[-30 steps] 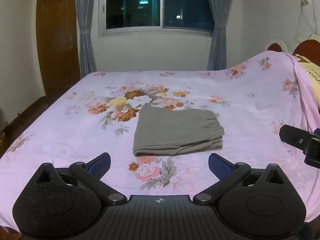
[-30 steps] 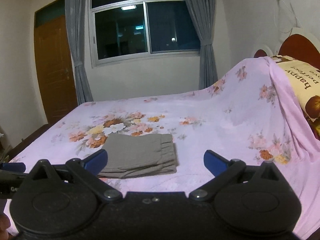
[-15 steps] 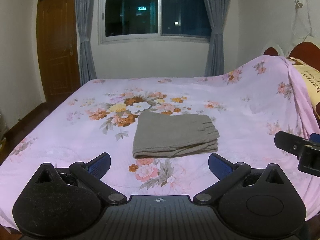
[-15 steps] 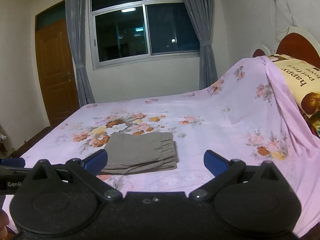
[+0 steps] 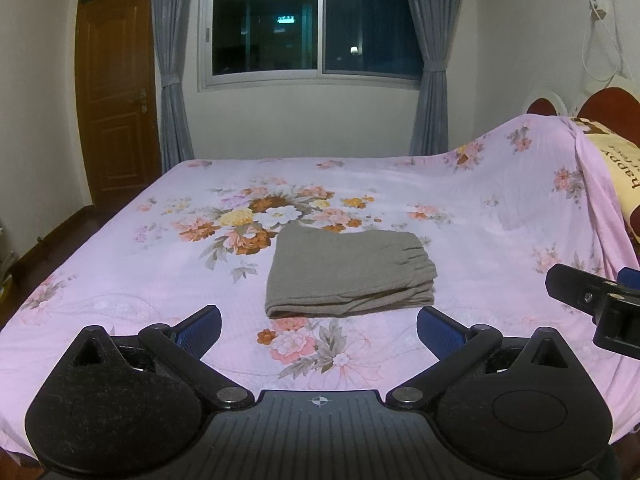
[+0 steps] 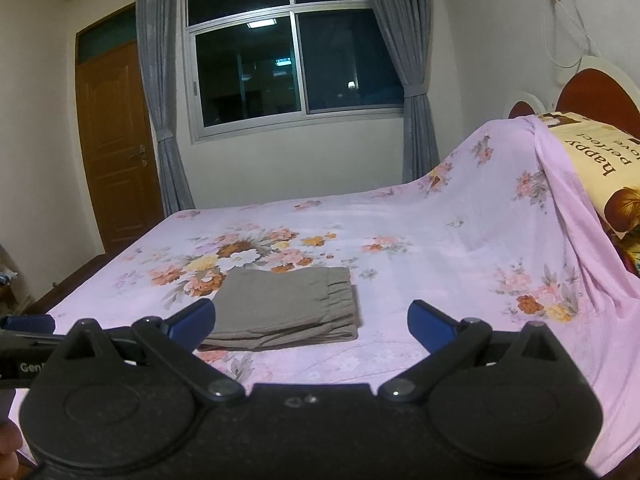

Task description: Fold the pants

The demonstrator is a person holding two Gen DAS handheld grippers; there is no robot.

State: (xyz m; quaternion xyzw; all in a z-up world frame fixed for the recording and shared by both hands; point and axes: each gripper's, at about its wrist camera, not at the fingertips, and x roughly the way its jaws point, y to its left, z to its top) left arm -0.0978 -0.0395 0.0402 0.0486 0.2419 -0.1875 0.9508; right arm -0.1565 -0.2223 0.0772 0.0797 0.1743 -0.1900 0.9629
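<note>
The grey pants (image 5: 348,274) lie folded into a compact rectangle on the pink floral bedsheet (image 5: 132,264), waistband to the right. They also show in the right wrist view (image 6: 286,308). My left gripper (image 5: 318,328) is open and empty, held back from the near edge of the pants. My right gripper (image 6: 312,322) is open and empty, back from the pants and to their right. Part of the right gripper shows at the right edge of the left wrist view (image 5: 600,300).
The sheet rises over a pillow (image 6: 592,160) and a red headboard (image 6: 596,96) at the right. A window (image 5: 316,28) with grey curtains is behind the bed. A wooden door (image 5: 116,96) stands at the left. Dark floor (image 5: 24,264) runs along the bed's left side.
Both grippers have drawn back and tilted up from the bed, so the folded pants sit farther away and lower in both views. The pants have not moved.
</note>
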